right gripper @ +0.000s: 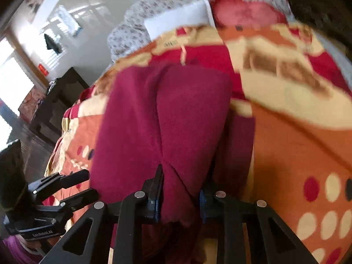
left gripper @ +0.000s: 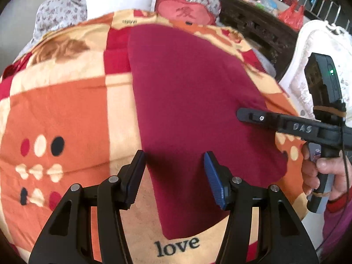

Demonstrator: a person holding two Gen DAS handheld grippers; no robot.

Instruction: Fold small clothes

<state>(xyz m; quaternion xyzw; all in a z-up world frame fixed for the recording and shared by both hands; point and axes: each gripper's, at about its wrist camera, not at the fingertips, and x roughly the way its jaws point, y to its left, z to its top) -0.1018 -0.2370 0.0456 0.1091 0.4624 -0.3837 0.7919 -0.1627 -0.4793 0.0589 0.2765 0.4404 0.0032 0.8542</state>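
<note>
A dark red garment (left gripper: 193,101) lies spread on an orange patterned blanket (left gripper: 61,114). My left gripper (left gripper: 173,165) is open and empty, hovering just above the garment's near left edge. My right gripper (left gripper: 242,112) reaches in from the right over the garment's right side. In the right wrist view the right gripper (right gripper: 180,189) is shut on a bunched fold of the garment (right gripper: 167,114), which rises between its fingers. The left gripper (right gripper: 81,187) shows open at lower left there.
A white pillow (left gripper: 121,2), a red cushion (left gripper: 184,11) and a floral quilt (left gripper: 57,11) lie at the blanket's far end. A dark carved table (left gripper: 253,26) and a white chair (left gripper: 312,70) stand at right.
</note>
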